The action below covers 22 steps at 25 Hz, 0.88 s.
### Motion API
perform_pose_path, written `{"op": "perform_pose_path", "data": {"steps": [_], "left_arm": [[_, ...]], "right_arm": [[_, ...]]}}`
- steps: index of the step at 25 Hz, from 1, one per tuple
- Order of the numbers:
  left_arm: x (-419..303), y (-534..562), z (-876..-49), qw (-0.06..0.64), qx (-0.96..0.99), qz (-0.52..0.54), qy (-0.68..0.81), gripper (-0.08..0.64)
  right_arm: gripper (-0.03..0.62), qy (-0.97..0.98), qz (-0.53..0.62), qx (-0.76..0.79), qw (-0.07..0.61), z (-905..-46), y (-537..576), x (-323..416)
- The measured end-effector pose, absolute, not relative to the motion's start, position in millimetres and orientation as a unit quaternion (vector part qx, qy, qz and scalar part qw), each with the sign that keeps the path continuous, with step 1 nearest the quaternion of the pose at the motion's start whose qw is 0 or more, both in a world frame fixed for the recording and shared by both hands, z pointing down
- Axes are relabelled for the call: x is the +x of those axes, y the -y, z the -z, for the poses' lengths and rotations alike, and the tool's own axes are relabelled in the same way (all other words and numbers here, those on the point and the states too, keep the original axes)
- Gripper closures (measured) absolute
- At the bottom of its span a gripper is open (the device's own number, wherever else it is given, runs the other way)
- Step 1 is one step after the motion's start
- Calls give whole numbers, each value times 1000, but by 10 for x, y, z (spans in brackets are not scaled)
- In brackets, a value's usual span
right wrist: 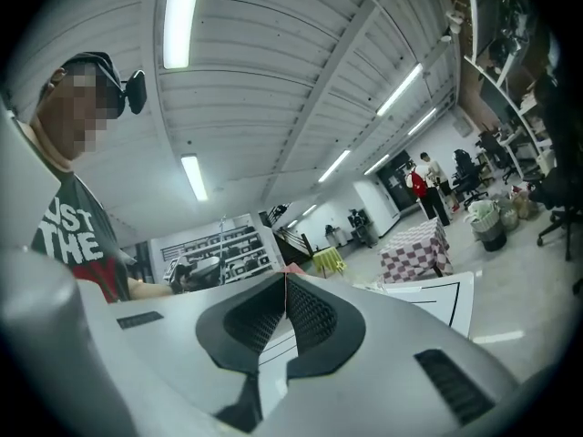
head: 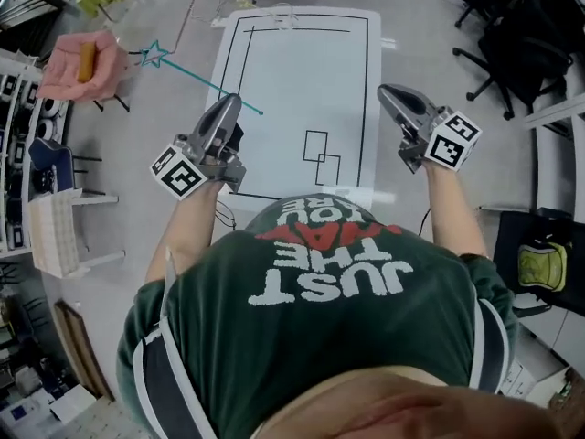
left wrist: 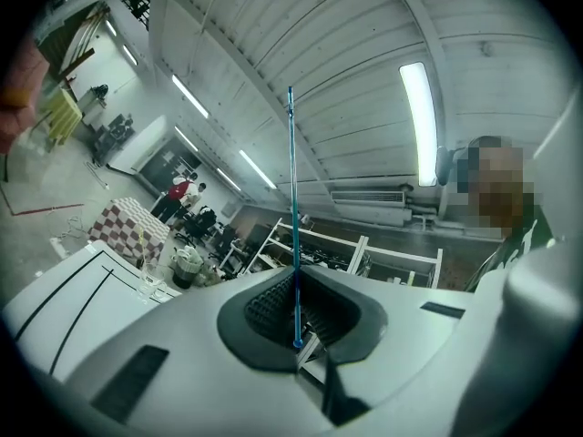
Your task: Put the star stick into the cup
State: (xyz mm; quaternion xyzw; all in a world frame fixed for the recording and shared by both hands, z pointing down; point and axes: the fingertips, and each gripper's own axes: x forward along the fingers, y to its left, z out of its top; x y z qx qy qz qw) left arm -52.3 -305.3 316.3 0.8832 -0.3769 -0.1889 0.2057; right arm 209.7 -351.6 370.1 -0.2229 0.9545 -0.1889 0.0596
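Note:
The star stick (head: 196, 79) is a thin teal rod with a star (head: 154, 56) at its far left end. My left gripper (head: 233, 101) is shut on it near its other end, held up over the white table's (head: 292, 71) left edge. In the left gripper view the stick (left wrist: 291, 198) rises straight up from between the closed pads, and I cannot make out the star. A clear cup (head: 283, 12) stands at the table's far edge, small in the left gripper view as the cup (left wrist: 150, 276). My right gripper (head: 384, 90) is shut and empty at the table's right; its pads (right wrist: 285, 308) meet.
The table bears black outlined rectangles (head: 322, 154). A pink cloth (head: 87, 62) with an orange thing on it lies at far left, beside white racks (head: 55, 227). Black office chairs (head: 512, 35) stand at the upper right. A checked table (left wrist: 127, 226) stands beyond.

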Motion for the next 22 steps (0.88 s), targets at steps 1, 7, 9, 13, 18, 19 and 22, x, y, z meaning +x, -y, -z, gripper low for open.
{"op": "perform_pose_path", "data": {"steps": [1,7,9,13,18,19,22], "left_arm": [[-618,3119,-3190,205,886,189,371,540],[-1220,3547,-3347,210,902,183,330,540],[-1429,3696,-3357,203,904,185,328,540],[-1615,3968,-3416,193,900,206,333,540],[-1772,4310,-3483,182,893,212,353,540],[-1785,4398,-3500,180,892,212,357,540],[-1792,4695,-3579,173,890,208,366,540]], "right_arm": [[558,-954,186,-227,58,-3701,3566,1993],[558,-936,204,-280,67,-3673,3699,1332],[557,-935,207,-281,61,-3688,3772,1080],[557,-939,201,-277,41,-3650,3980,856],[557,-944,195,-265,33,-3677,4350,729],[557,-944,195,-263,32,-3696,4447,724],[557,-945,194,-260,34,-3771,4761,708]]}}
